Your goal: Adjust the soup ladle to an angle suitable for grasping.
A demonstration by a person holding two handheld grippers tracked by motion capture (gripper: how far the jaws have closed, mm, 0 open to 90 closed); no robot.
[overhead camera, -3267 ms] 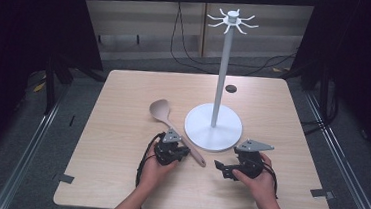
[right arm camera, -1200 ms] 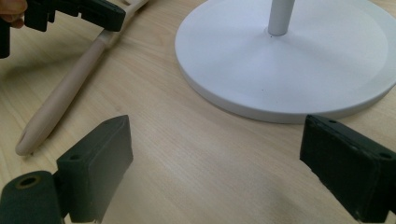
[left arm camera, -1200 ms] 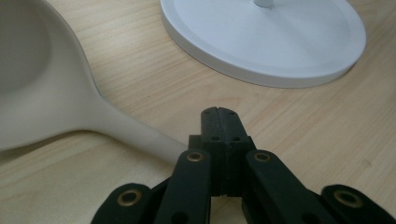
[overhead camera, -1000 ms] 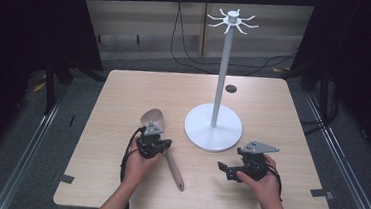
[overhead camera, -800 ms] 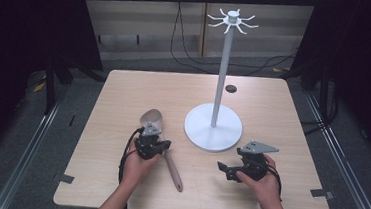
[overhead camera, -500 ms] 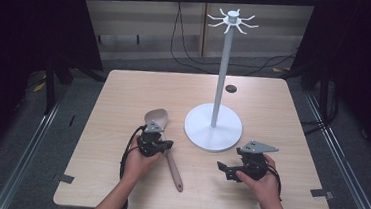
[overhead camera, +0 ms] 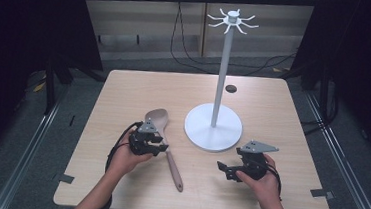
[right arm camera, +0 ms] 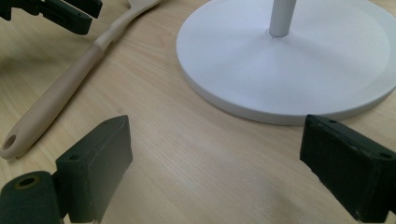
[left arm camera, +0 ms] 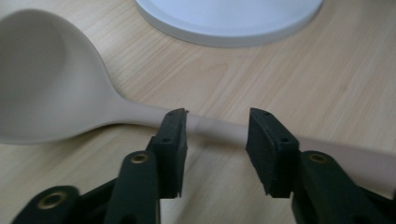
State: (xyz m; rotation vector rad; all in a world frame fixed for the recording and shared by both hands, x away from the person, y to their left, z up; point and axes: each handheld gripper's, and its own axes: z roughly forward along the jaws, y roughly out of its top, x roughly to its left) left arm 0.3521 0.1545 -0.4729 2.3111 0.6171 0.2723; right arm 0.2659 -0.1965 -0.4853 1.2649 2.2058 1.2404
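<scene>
A pale wooden spoon [overhead camera: 158, 119] lies on the table, bowl toward the far side and handle toward the front edge. My left gripper [overhead camera: 159, 145] is at the spoon's neck, coming from its left. In the left gripper view the left gripper [left arm camera: 215, 135] is open, one jaw on either side of the thin neck of the spoon [left arm camera: 46, 88], with gaps both sides. My right gripper [overhead camera: 223, 170] hovers low over bare table in front of the white stand [overhead camera: 219, 77]. The right gripper [right arm camera: 215, 154] is wide open and holds nothing.
The stand's round base [right arm camera: 289, 70] is just beyond the right gripper, and the spoon handle [right arm camera: 60, 93] lies to its left. The base [left arm camera: 229, 18] also sits close behind the spoon. A small dark disc [overhead camera: 231, 88] lies near the table's far edge.
Since the oldest frame the spoon has shifted left and swung its handle toward the front edge, and the left hand moved left with it. Over the last second nothing visibly moves.
</scene>
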